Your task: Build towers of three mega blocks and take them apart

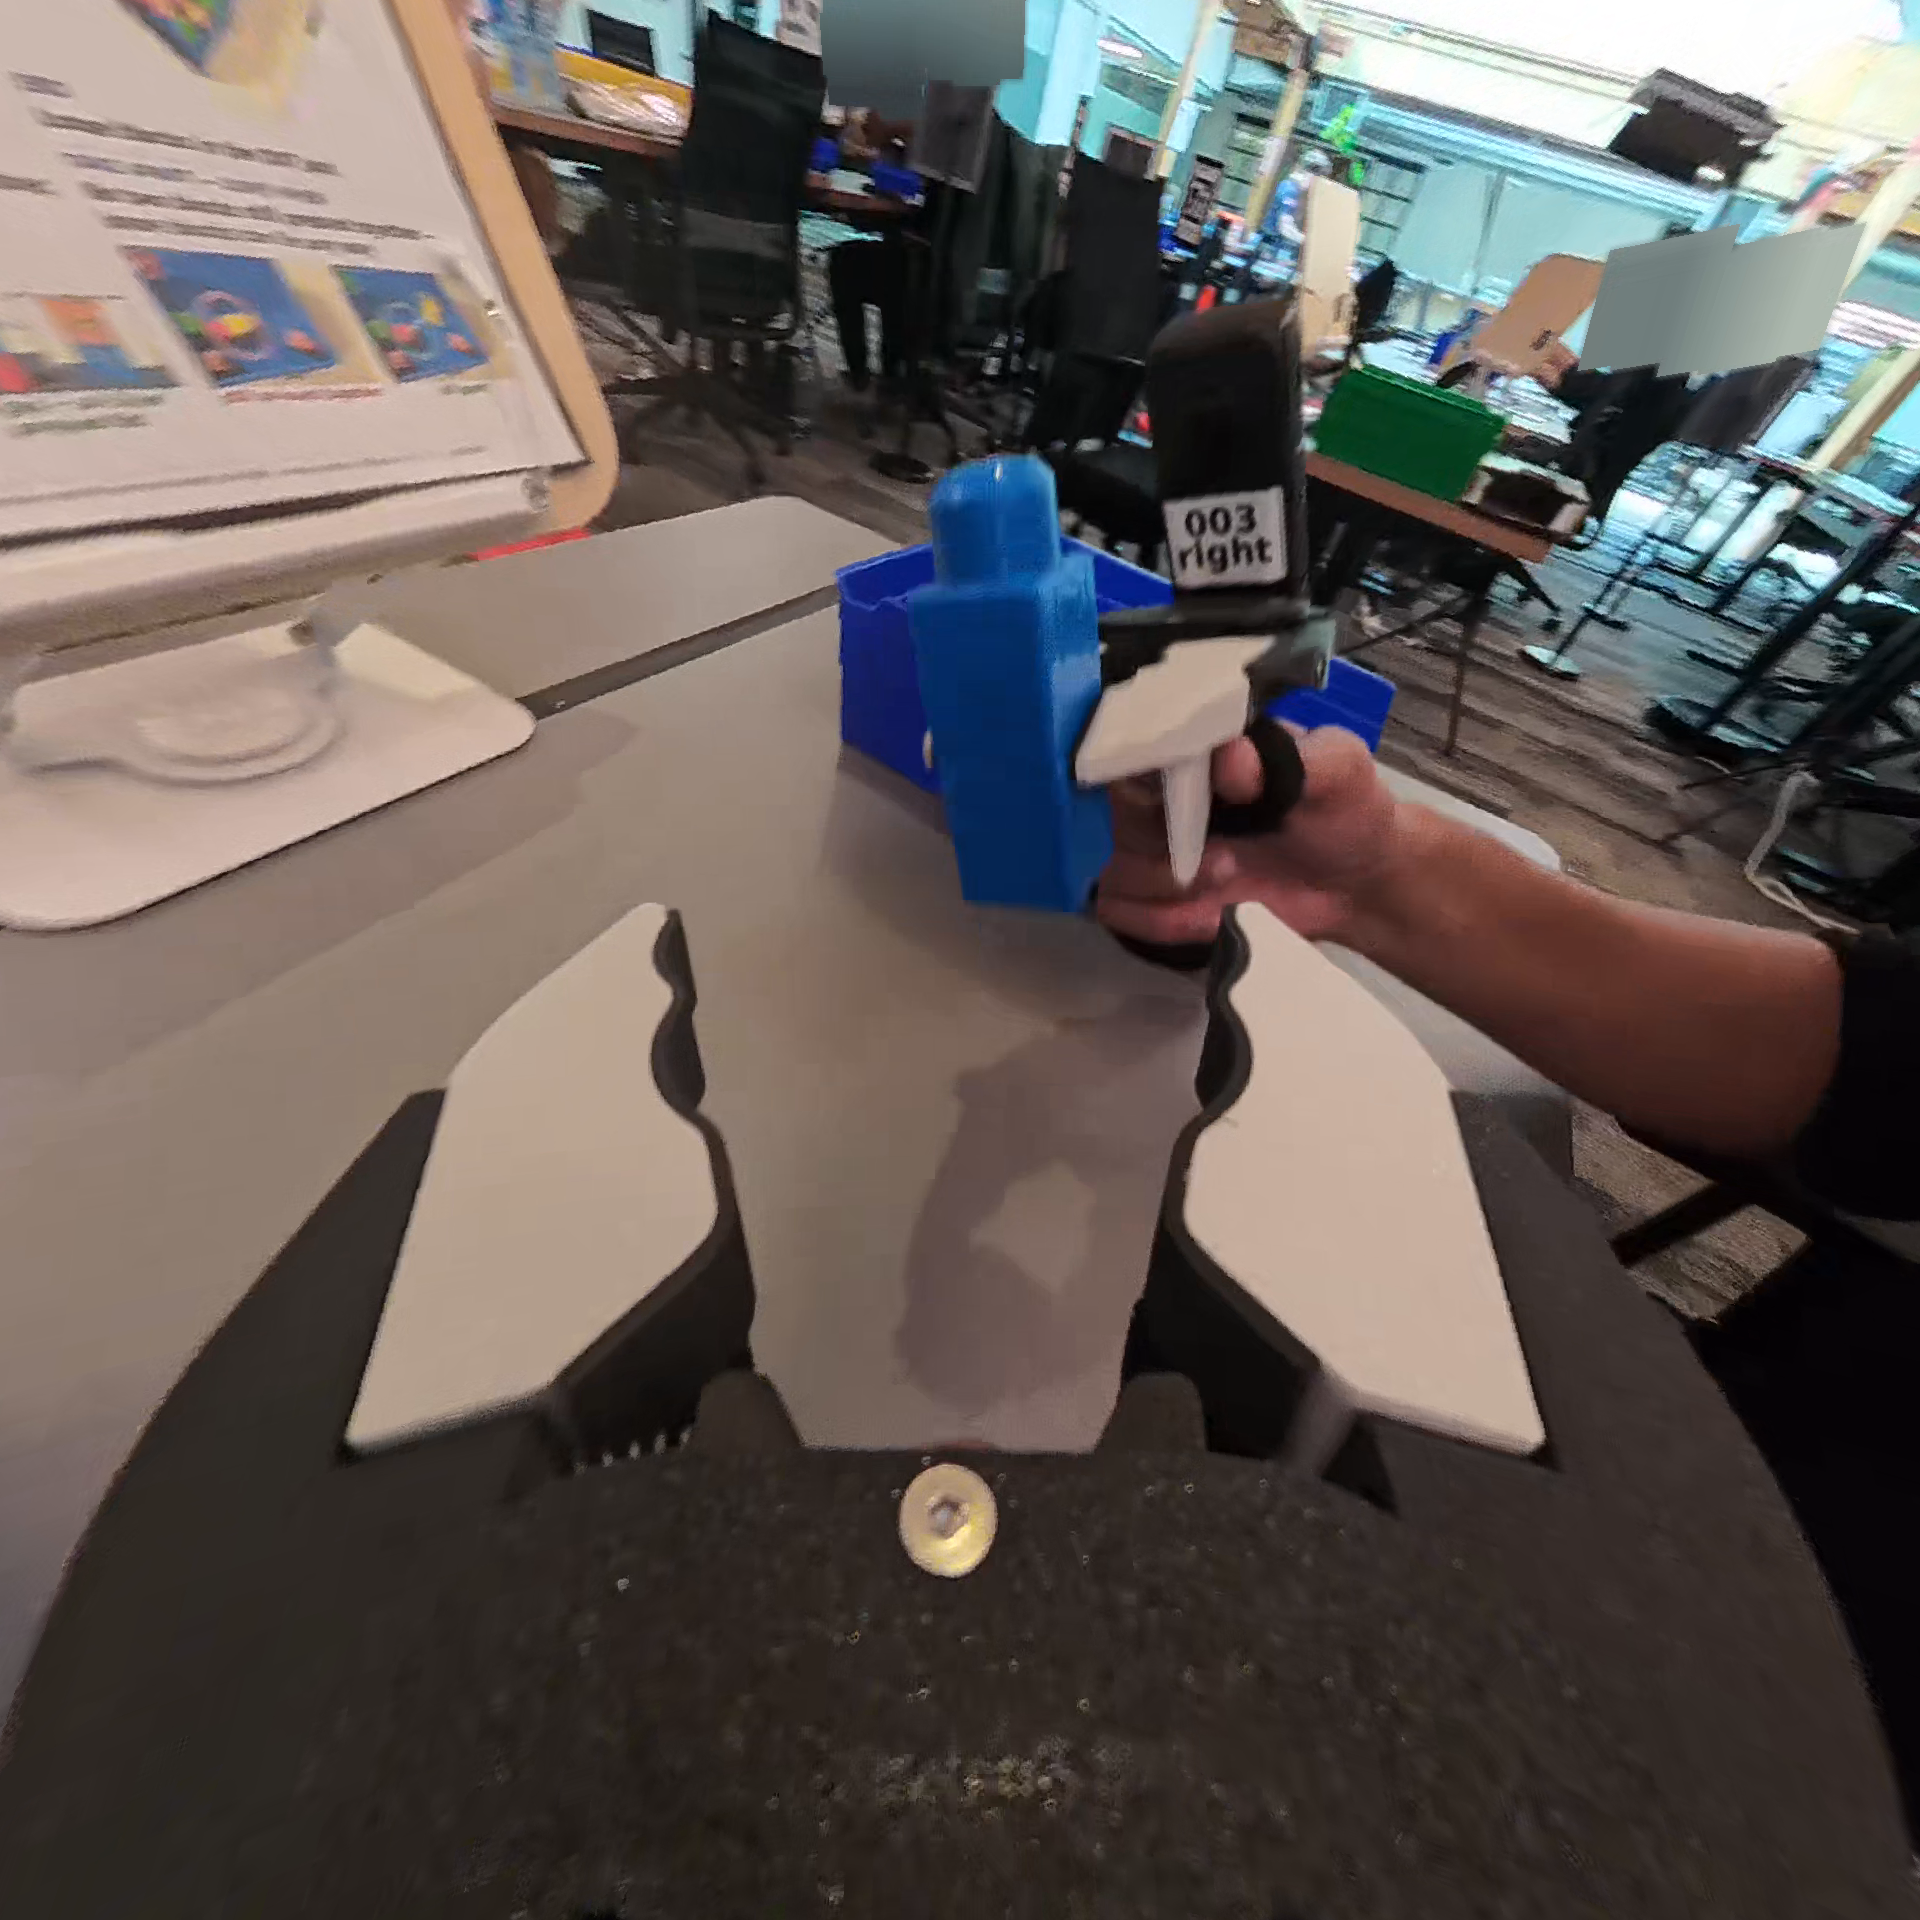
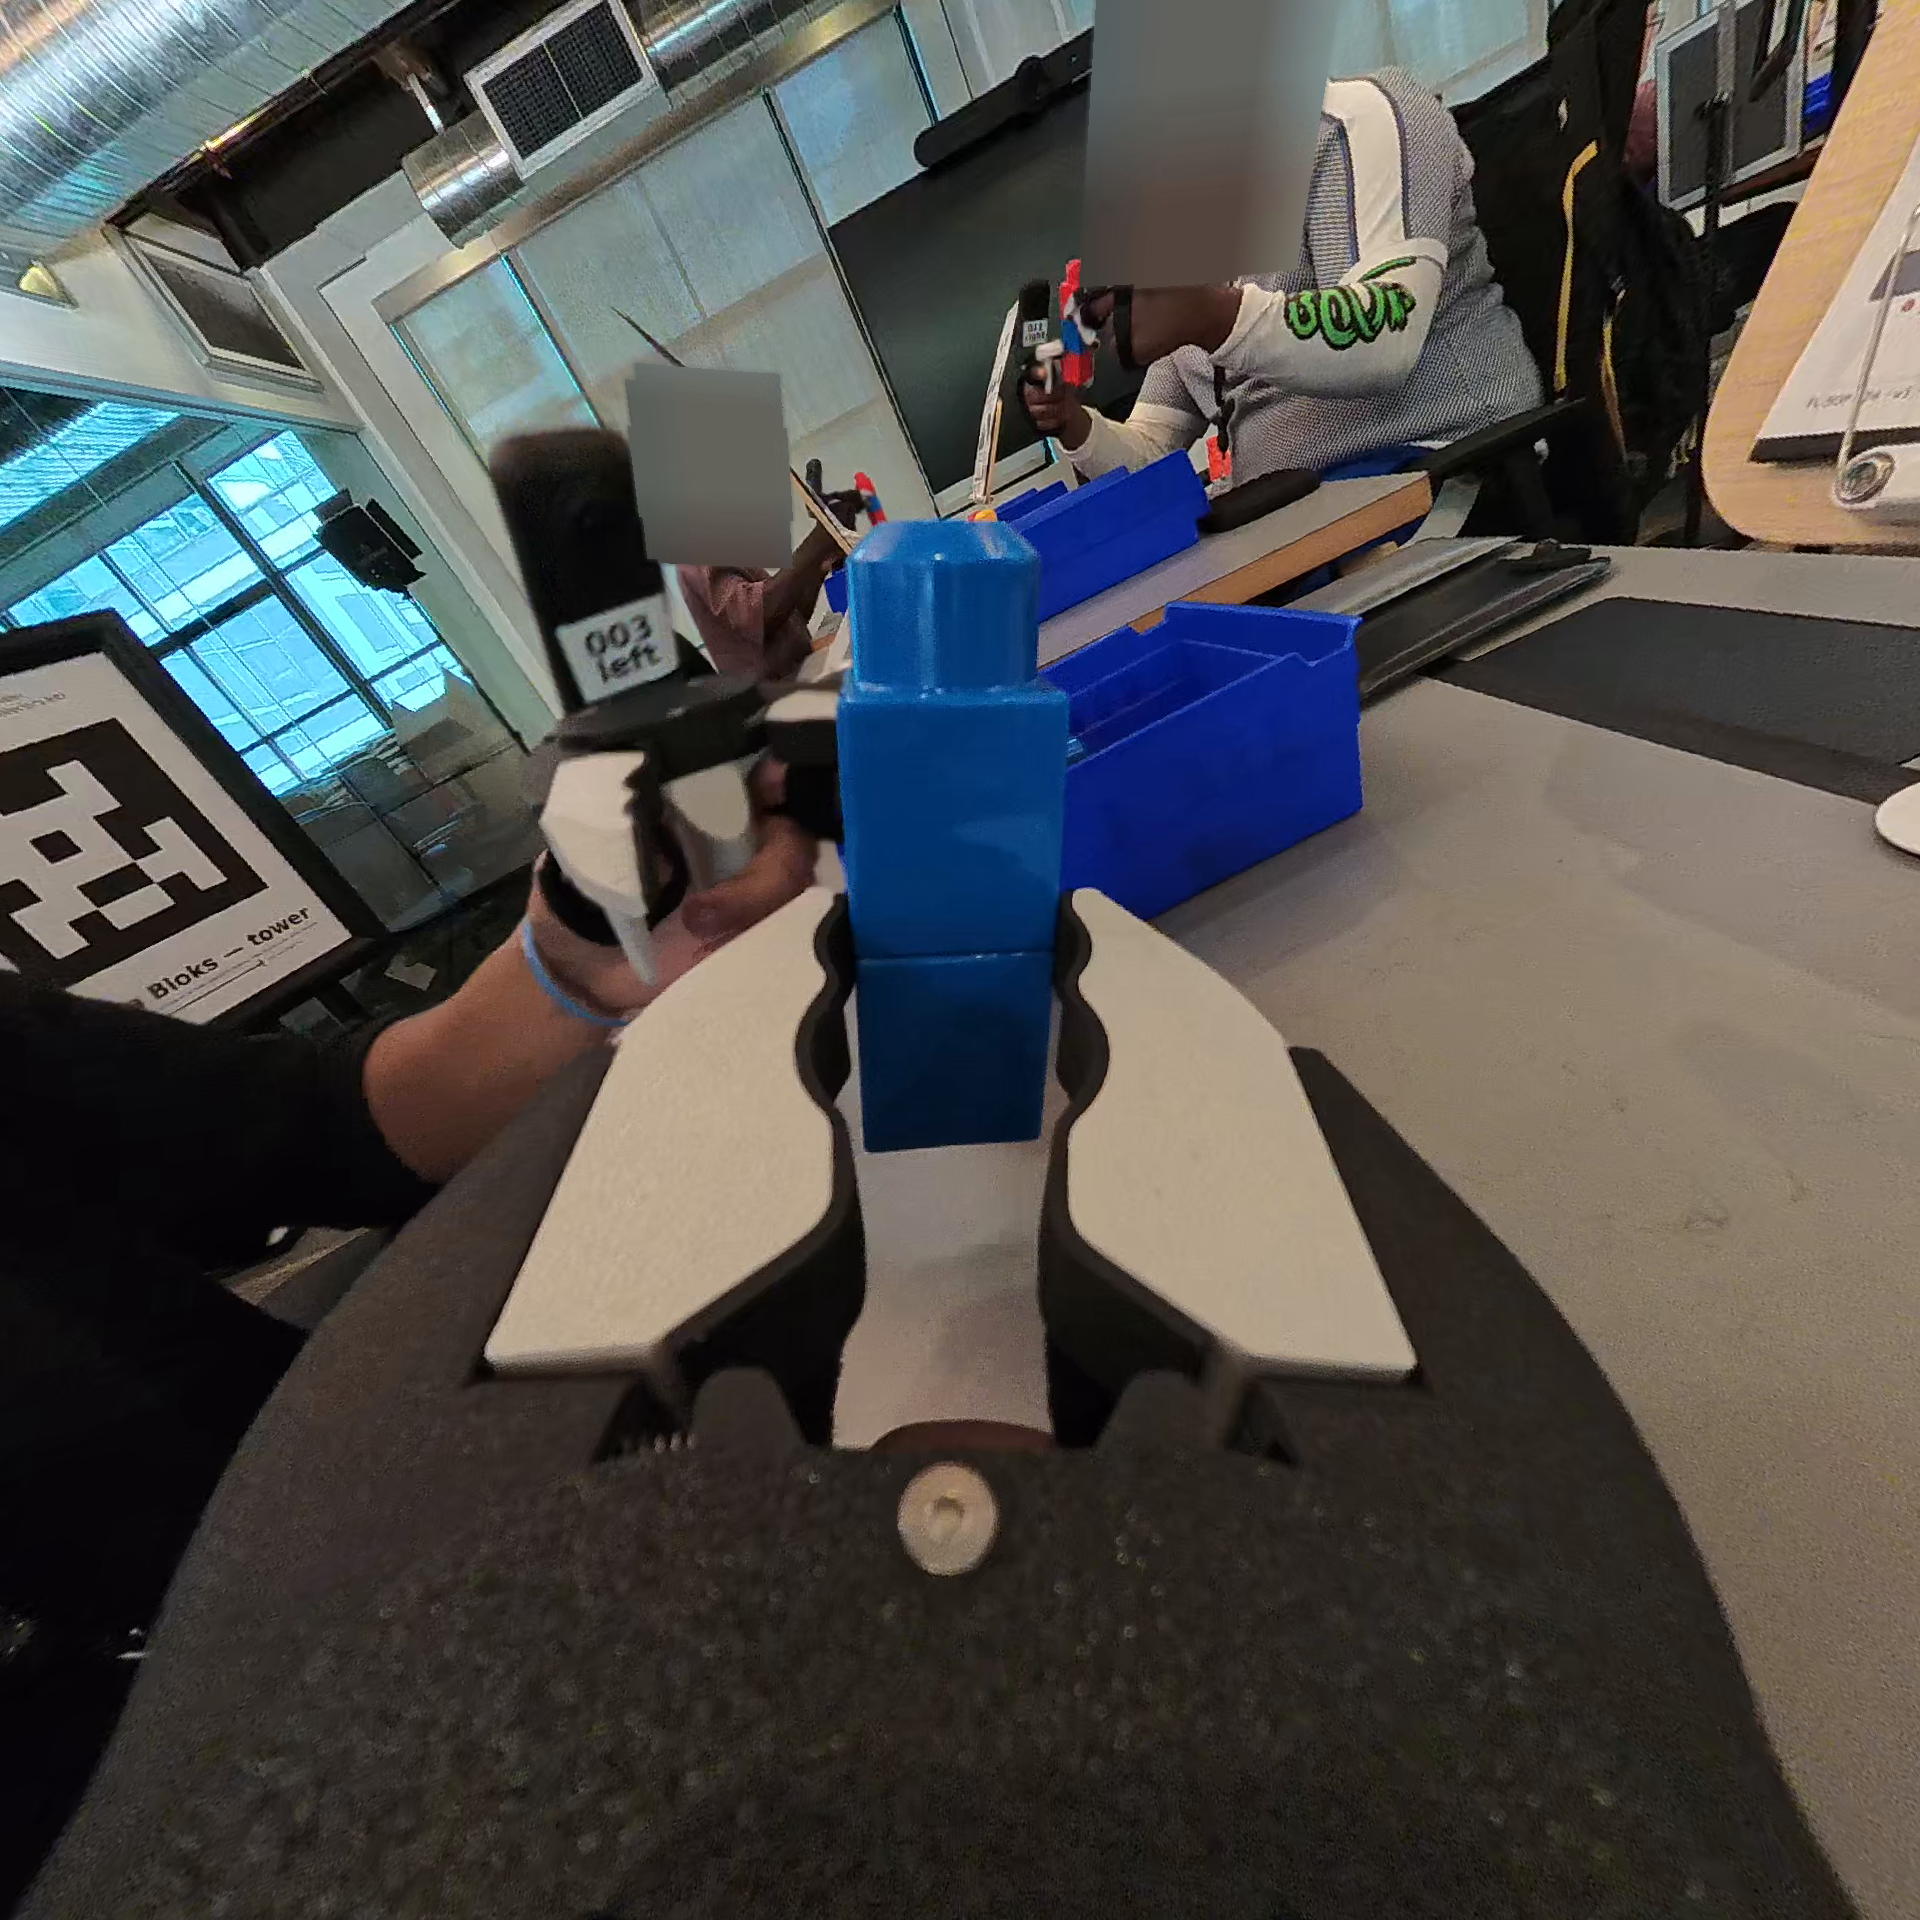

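A stack of blue mega blocks (image 2: pixel 948 831), two showing with a round stud on top, stands upright between my right gripper's fingers. My right gripper (image 2: pixel 956 914) is shut on the lower block and holds the stack above the grey table (image 2: pixel 1558 935). In the left wrist view the same stack (image 1: pixel 1003 707) is in the right gripper (image 1: pixel 1081 758), held by a hand. My left gripper (image 1: pixel 951 920) is open and empty, just short of the stack's bottom. It also shows in the right wrist view (image 2: pixel 649 831), to the left of the stack.
An open blue bin (image 2: pixel 1226 790) sits on the table behind the stack, also seen in the left wrist view (image 1: pixel 883 644). An instruction sheet on a white stand (image 1: pixel 260 312) is at the left. A black-and-white coded sign (image 2: pixel 125 831) stands beyond the table edge. People work at a far table (image 2: pixel 1351 343). Left tips to right tips: about 7 cm.
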Available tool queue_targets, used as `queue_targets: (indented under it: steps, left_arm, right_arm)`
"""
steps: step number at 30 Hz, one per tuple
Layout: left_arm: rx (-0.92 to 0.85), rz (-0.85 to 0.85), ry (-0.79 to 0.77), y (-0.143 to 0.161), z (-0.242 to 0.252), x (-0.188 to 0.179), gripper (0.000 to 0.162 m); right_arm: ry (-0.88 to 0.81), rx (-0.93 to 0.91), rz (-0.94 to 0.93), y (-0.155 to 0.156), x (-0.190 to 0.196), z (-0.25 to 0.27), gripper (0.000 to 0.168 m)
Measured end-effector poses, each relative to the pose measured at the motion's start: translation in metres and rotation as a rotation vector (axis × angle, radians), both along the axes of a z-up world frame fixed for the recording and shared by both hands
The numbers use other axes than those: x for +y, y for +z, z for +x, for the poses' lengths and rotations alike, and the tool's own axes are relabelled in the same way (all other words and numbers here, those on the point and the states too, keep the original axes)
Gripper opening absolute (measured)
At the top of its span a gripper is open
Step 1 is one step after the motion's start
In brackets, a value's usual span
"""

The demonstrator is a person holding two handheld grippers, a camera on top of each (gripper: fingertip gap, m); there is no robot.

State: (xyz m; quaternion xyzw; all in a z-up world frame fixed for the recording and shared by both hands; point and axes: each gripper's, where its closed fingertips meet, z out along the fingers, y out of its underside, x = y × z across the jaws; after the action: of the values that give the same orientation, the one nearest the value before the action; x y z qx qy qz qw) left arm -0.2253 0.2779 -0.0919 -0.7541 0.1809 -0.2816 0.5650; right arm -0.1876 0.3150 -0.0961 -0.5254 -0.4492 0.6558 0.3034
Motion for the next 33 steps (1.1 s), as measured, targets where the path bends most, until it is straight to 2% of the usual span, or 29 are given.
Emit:
queue_targets:
  steps: [9,12,15,18,20,24,27,30,33]
  left_arm:
    - [-0.075,-0.005,0.293,-0.046,-0.067,-0.117,0.091]
    - [-0.154,-0.047,0.387,-0.054,-0.092,-0.14,0.087]
    - [-0.156,-0.082,0.441,-0.058,-0.111,-0.149,0.086]
    - [-0.059,-0.213,0.525,-0.062,-0.139,-0.142,0.074]
    - [0.009,-0.362,0.583,-0.062,-0.163,-0.128,0.069]
    - [0.204,-0.551,0.665,-0.051,-0.219,-0.076,0.068]
    - [0.303,-0.741,0.711,-0.062,-0.262,-0.036,0.065]
    - [0.296,-0.938,0.7,-0.081,-0.285,-0.009,0.057]
    - [0.273,-1.082,0.676,-0.097,-0.286,0.007,0.052]
  right_arm:
    - [0.018,-0.028,-0.001,-0.013,-0.005,-0.004,0.036]
    - [0.025,-0.048,-0.002,-0.022,-0.008,-0.008,0.036]
    - [0.03,-0.055,-0.012,-0.026,-0.009,-0.01,0.037]
    - [0.027,-0.067,-0.004,-0.028,-0.01,-0.011,0.036]
    - [0.022,-0.078,0.004,-0.029,-0.01,-0.011,0.037]
    - [0.002,-0.1,0.03,-0.032,-0.007,-0.012,0.037]
    - [-0.026,-0.13,0.044,-0.036,-0.003,-0.013,0.036]
    - [-0.029,-0.136,0.045,-0.037,-0.004,-0.013,0.037]
    - [-0.029,-0.145,0.055,-0.038,-0.005,-0.013,0.037]
